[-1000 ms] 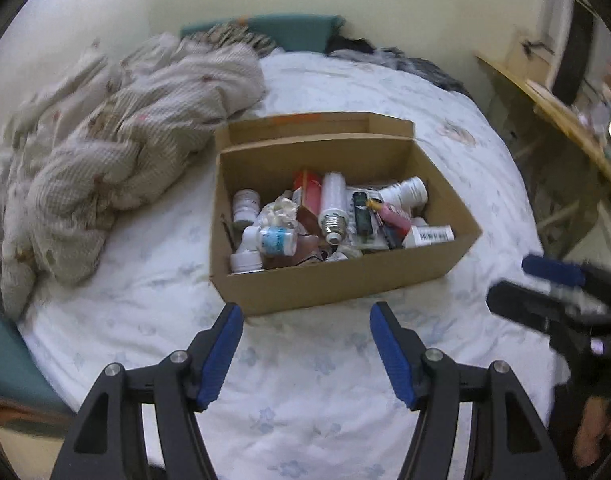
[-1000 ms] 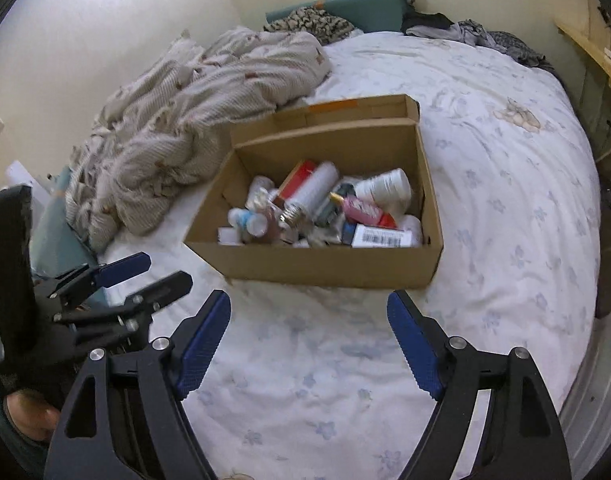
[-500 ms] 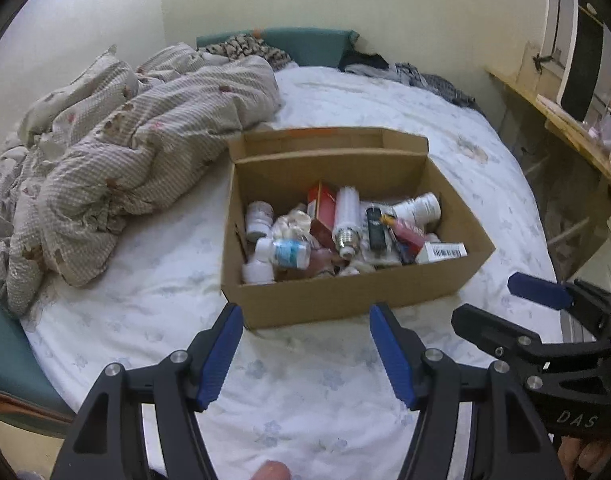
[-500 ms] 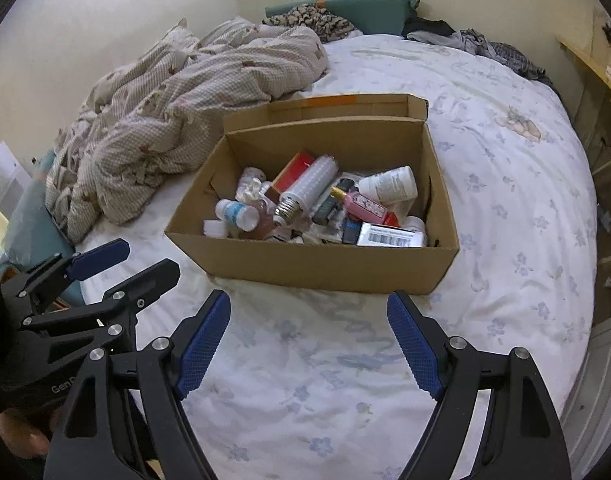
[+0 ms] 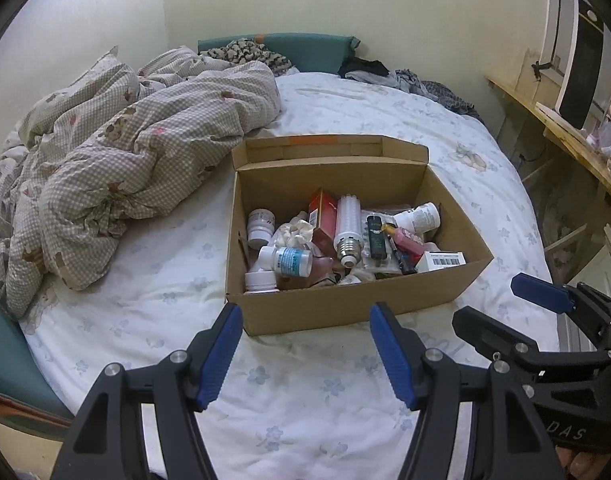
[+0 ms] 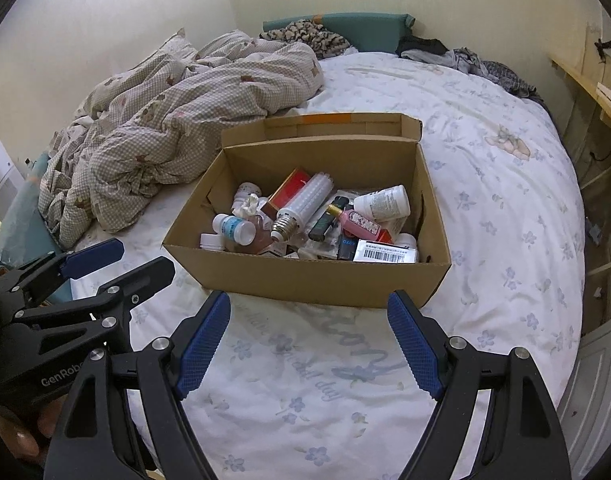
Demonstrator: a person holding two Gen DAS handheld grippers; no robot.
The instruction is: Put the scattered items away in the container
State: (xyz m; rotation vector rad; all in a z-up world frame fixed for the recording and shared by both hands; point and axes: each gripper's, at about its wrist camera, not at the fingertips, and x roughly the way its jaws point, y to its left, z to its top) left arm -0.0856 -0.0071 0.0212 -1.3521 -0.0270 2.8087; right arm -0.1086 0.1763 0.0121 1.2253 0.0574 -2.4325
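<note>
Cardboard box (image 5: 345, 304) on flowered bed sheet (image 5: 145, 280), holding LED bulb (image 5: 347, 226), white pill bottles (image 5: 289, 260), red carton (image 5: 323, 216), barcoded packet (image 5: 443, 259), left gripper (image 5: 305, 354) and right gripper (image 6: 307, 348) both spread wide, empty, just short of box, rumpled duvet (image 5: 125, 152) beside.

The box (image 5: 357, 304) sits on the bed (image 5: 289, 392) just ahead of the left claw (image 5: 305, 350), and ahead of the right claw (image 6: 307, 340) too. Inside it, seen from the left claw, a bulb (image 5: 348, 224) lies mid-box, two bottles (image 5: 289, 261) to its left and a barcoded packet (image 5: 444, 259) at the near right corner. A quilt (image 5: 125, 160) is heaped to the box's left. Behind the box, at the bed's far end, lie clothes (image 5: 389, 74). The right claw shows to the right of the left one.
</note>
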